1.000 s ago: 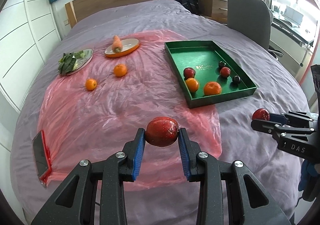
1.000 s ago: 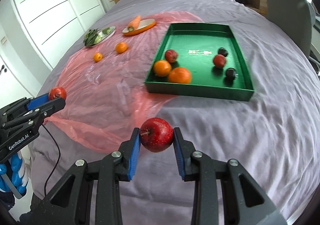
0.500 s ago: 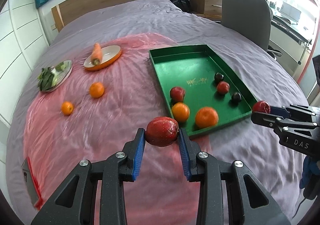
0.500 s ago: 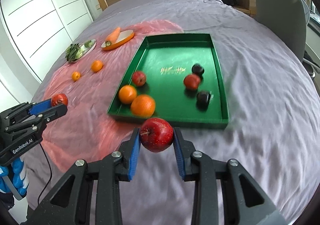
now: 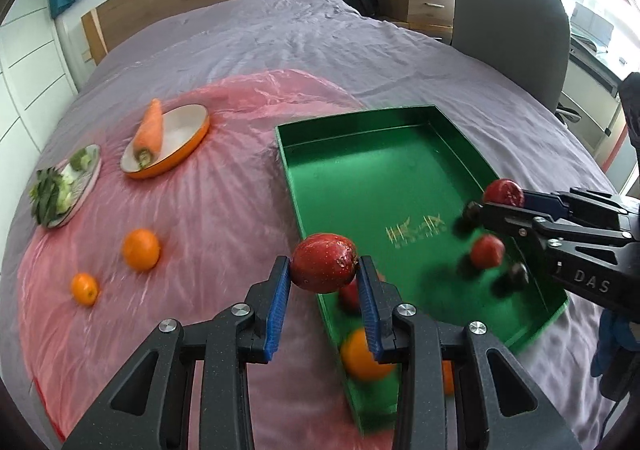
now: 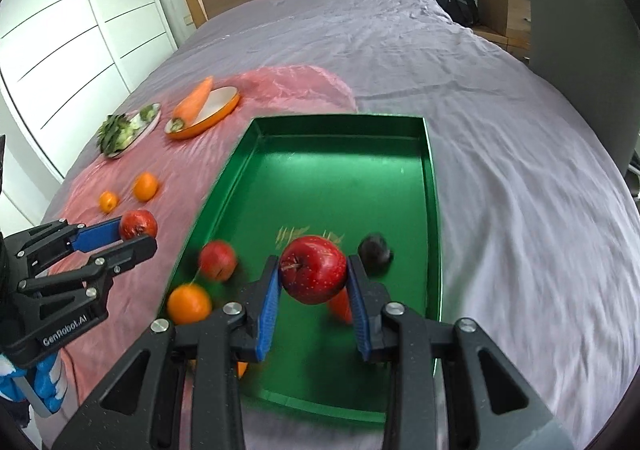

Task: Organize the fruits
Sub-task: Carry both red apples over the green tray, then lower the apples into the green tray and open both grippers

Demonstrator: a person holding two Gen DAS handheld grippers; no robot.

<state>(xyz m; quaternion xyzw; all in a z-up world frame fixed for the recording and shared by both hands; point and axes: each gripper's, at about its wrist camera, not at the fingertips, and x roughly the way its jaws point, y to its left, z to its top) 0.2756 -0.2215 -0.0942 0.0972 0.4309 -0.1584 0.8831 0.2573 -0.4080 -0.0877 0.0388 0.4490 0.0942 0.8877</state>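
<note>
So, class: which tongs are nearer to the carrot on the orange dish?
Left. The left tongs, shut on a red apple, hang at the green tray's near-left edge, on the carrot's side. The right tongs hold another apple over the tray, farther away.

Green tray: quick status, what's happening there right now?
Left gripper shut on red fruit. Right gripper shut on red apple, above green tray. Tray floor ahead bare.

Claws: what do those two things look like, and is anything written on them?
Both are black, speckled plastic frames with silver screws and two fingers lined with ribbed blue pads. The left claw reads "GenRobot.AI" in white; the right claw shows "DAS". Something blue and white sits below each handle; I cannot tell what it is.
</note>
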